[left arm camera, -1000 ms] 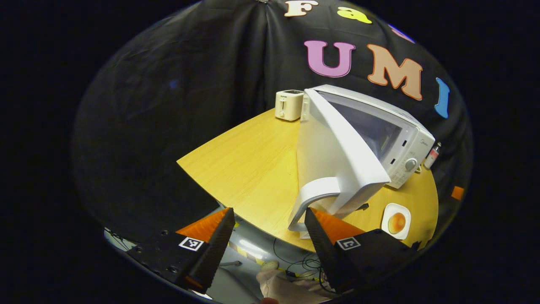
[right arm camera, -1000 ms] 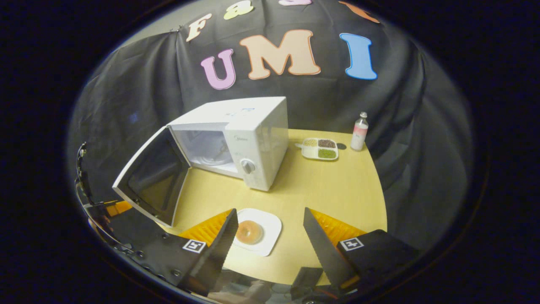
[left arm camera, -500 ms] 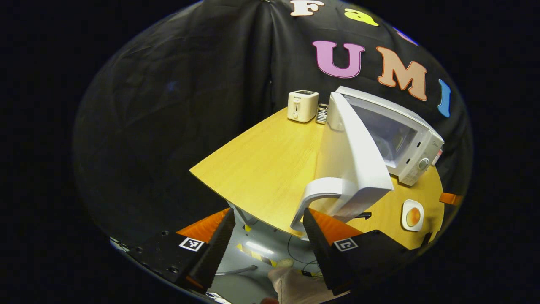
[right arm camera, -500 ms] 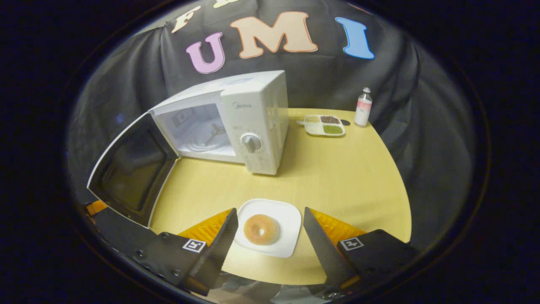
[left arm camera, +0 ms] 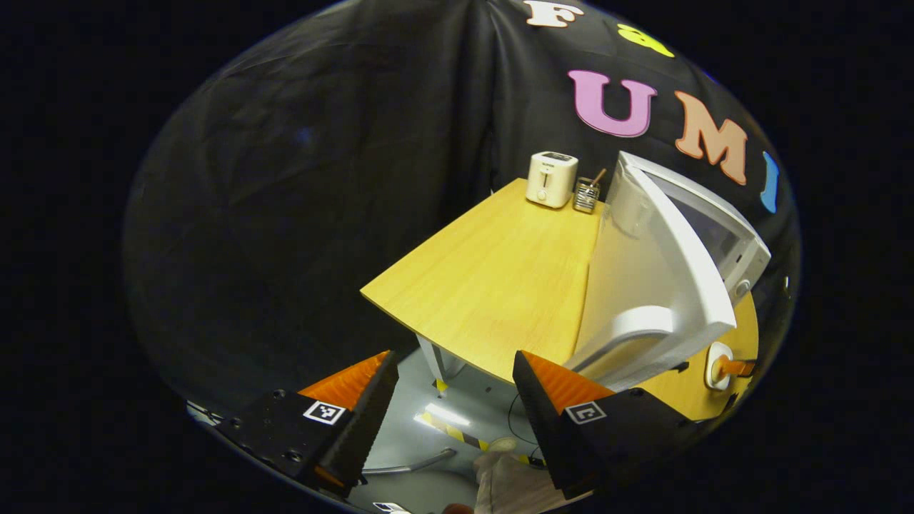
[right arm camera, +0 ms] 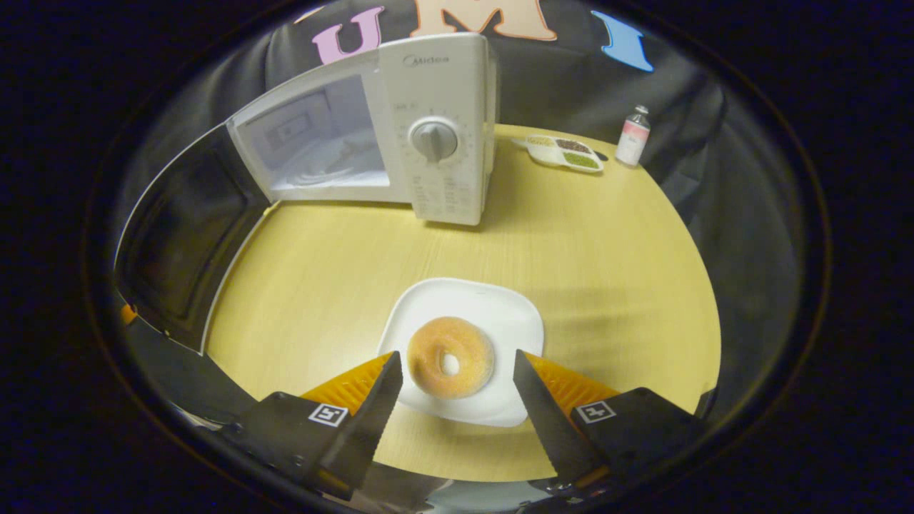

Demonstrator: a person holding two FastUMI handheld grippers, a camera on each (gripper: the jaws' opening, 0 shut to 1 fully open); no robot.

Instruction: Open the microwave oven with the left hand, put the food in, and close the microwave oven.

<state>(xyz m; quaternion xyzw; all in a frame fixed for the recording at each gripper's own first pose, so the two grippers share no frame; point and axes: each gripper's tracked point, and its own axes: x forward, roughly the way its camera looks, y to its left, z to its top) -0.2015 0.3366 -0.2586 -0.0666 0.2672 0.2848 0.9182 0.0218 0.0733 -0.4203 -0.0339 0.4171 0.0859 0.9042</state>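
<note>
Left gripper view: off the table's (left arm camera: 493, 278) left-front corner, looking across it at the microwave door's (left arm camera: 660, 275) outer face. Right gripper view: close above the front edge, tilted down on the plate (right arm camera: 464, 350), facing the microwave (right arm camera: 428, 128). Shared: table, microwave, door, plate.

left gripper (left arm camera: 451, 400): fingers spread, holding nothing, off the table's (left arm camera: 493, 285) near edge | microwave door (left arm camera: 653, 285): swung open at right, curved handle (left arm camera: 621, 332) nearest | far end: toaster (left arm camera: 551, 179), wire holder (left arm camera: 585, 195) just beside | far right: plate (left arm camera: 716, 355)
</note>
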